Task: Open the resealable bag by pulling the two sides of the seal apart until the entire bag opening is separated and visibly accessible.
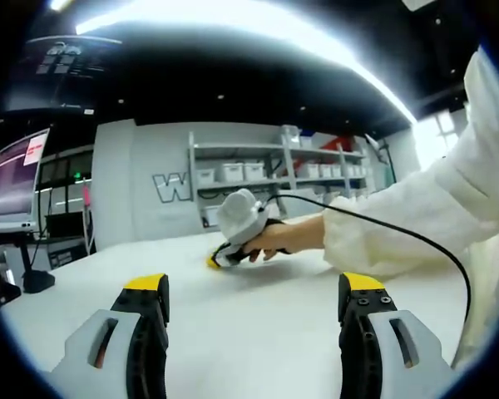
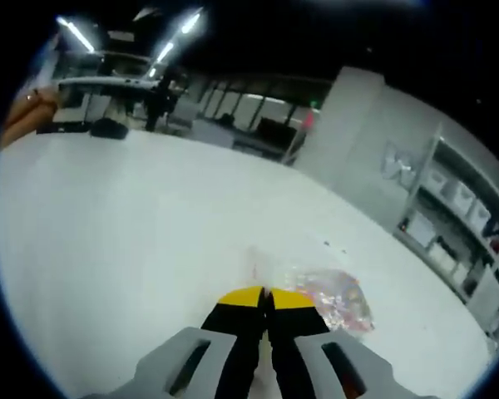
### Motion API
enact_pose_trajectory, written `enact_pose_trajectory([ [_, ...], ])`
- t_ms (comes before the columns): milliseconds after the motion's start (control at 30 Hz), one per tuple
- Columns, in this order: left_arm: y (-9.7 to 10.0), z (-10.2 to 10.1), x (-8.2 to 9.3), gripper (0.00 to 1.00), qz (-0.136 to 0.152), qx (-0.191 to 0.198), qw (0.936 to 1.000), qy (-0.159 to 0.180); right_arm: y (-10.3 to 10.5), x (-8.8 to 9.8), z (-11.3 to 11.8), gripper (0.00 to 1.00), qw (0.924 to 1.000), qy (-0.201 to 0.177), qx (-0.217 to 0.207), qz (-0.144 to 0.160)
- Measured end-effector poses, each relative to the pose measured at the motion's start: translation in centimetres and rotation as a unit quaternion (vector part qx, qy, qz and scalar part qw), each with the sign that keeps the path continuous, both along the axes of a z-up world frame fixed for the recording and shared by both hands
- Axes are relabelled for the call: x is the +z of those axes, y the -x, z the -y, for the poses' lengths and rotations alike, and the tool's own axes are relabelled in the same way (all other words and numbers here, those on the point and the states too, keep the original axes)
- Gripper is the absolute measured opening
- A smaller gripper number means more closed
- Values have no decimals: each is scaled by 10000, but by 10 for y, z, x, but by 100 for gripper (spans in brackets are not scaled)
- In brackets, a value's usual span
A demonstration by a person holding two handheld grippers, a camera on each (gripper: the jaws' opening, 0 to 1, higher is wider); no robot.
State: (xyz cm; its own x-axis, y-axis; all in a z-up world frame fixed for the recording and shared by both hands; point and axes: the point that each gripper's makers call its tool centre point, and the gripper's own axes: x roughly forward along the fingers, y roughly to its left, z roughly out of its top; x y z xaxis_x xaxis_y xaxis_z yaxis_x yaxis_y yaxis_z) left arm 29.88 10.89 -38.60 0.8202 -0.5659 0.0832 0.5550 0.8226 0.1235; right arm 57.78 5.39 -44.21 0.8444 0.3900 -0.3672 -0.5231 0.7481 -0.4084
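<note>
The clear resealable bag (image 2: pixel 337 301), with colourful bits inside, lies flat on the white table (image 2: pixel 125 233). My right gripper (image 2: pixel 267 296) has its yellow-tipped jaws pressed together at the bag's near-left edge, and a thin strip of the bag runs ahead of the tips. In the left gripper view a hand in a white sleeve (image 1: pixel 416 224) holds that right gripper (image 1: pixel 233 245) with its tip down on the table (image 1: pixel 258 332), mid-distance. My left gripper (image 1: pixel 254 287) hovers low over the table, jaws wide open with nothing between them, well short of the right one.
A monitor (image 1: pixel 17 174) stands at the table's left edge. Shelves with white bins (image 1: pixel 274 170) line the far wall. A black cable (image 1: pixel 399 233) trails from the right gripper across the sleeve. A hand (image 2: pixel 25 108) shows at the table's far left edge.
</note>
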Motion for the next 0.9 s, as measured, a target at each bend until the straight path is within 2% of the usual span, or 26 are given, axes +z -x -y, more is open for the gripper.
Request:
enact_pose_trajectory([
  [600, 2, -1, -1, 82, -3, 8, 10000, -10, 0, 0, 0, 0, 10000, 6, -36, 1],
  [900, 3, -1, -2, 82, -29, -6, 10000, -3, 0, -1, 2, 0, 9990, -375, -182, -132],
])
